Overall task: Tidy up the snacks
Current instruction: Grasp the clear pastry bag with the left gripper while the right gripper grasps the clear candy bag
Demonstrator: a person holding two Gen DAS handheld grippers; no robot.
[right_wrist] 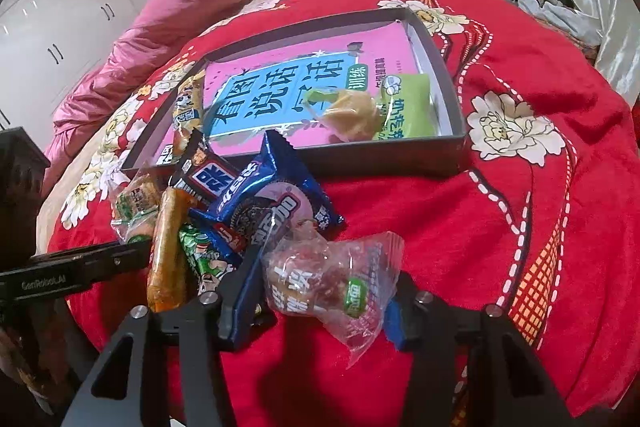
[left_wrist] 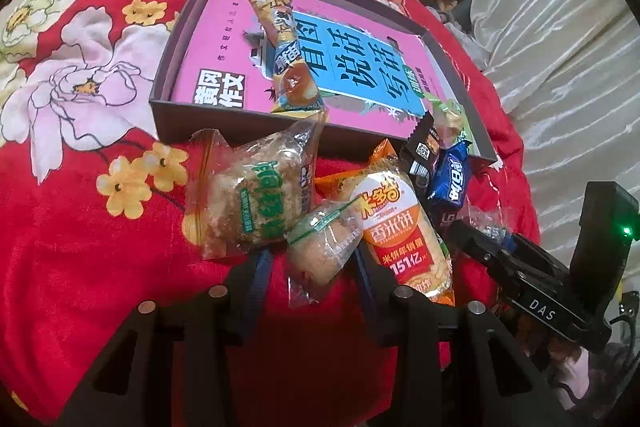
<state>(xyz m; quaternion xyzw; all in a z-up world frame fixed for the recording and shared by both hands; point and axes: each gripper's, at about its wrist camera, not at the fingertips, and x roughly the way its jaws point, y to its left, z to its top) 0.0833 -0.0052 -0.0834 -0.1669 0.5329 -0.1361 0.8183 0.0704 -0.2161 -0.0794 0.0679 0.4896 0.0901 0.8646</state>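
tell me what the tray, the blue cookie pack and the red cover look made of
Tray: likely stiff cardboard, matte dark grey outside, thin straight walls with sharp corners.
Blue cookie pack: glossy plastic or foil film, with bright highlights, crinkles and a zigzag-cut end.
Red cover: soft woven or plush fabric, with a printed flower pattern and gentle folds, slight sheen.

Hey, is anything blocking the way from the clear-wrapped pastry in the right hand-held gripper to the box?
Partly. The blue cookie packet and brown bar lie between the clear-wrapped pastry and the box straight ahead. To their right, only bare red blanket reaches the box wall.
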